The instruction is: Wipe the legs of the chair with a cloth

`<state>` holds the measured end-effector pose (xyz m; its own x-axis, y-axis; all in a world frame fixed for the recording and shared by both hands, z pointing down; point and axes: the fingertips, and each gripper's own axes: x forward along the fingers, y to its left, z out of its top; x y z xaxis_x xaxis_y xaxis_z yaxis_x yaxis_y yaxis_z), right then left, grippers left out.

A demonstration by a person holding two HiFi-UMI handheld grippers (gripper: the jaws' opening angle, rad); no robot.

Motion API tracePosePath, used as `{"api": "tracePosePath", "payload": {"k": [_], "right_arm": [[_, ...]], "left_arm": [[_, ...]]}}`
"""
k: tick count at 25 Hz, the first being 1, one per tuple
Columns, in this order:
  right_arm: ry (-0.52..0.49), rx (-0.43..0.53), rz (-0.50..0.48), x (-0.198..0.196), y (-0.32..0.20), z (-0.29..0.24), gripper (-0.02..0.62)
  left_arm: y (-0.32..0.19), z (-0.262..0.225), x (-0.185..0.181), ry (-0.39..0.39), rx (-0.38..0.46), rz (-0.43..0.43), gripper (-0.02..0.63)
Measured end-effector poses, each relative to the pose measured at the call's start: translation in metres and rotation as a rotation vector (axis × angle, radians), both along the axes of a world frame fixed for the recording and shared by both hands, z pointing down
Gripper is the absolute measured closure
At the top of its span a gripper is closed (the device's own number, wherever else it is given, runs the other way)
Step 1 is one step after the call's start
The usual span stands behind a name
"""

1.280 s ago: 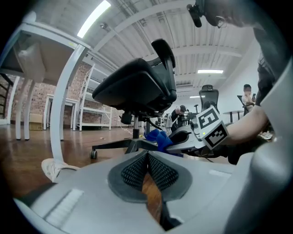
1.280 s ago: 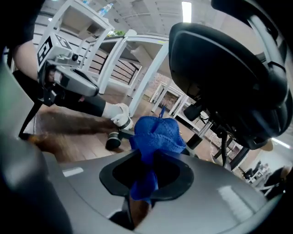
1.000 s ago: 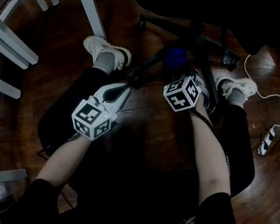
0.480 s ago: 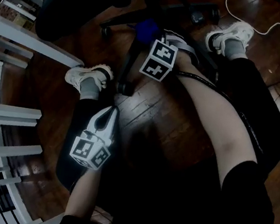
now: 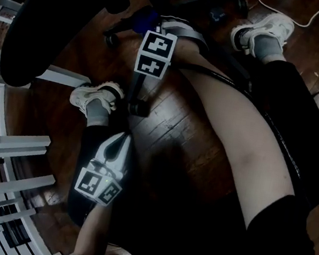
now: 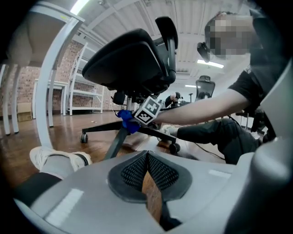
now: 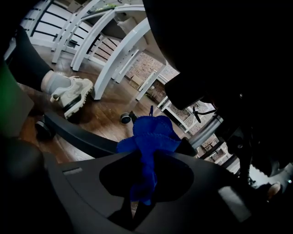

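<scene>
My left gripper (image 6: 147, 160) hangs nearest, jaws pressed together on nothing; beyond it my right gripper (image 7: 143, 183) pinches the blue cloth (image 7: 153, 132), held up by the hub where the legs meet; wiping is under way, I judge; next I'd draw the cloth along the chair leg (image 7: 78, 136) toward its castor.

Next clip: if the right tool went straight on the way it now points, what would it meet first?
Probably the chair's black leg, directly behind the blue cloth that the right tool is shut on. Whether the cloth already touches it is unclear.
</scene>
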<state>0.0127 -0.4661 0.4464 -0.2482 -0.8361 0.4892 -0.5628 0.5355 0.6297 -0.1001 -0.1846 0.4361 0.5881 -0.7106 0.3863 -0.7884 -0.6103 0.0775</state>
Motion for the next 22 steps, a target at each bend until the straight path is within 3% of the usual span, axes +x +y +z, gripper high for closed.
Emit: {"api": "tracePosePath", "payload": {"k": [3, 8, 14, 22], "right_arm": [[0.066, 0.0, -0.004, -0.009, -0.009, 0.008, 0.509], [0.139, -0.01, 0.008, -0.022, -0.018, 0.021, 0.511], [0.256, -0.036, -0.057, -0.036, 0.001, 0.033, 0.514], [0.272, -0.043, -0.103, -0.056, 0.029, 0.041, 0.514]], "left_arm": [[0.001, 0.008, -0.001, -0.044, -0.006, 0.007, 0.602], [0.002, 0.013, -0.004, -0.039, -0.012, 0.008, 0.602], [0.002, 0.017, -0.003, -0.018, -0.012, 0.017, 0.602], [0.002, 0.012, -0.001, 0.005, -0.001, 0.008, 0.603]]}}
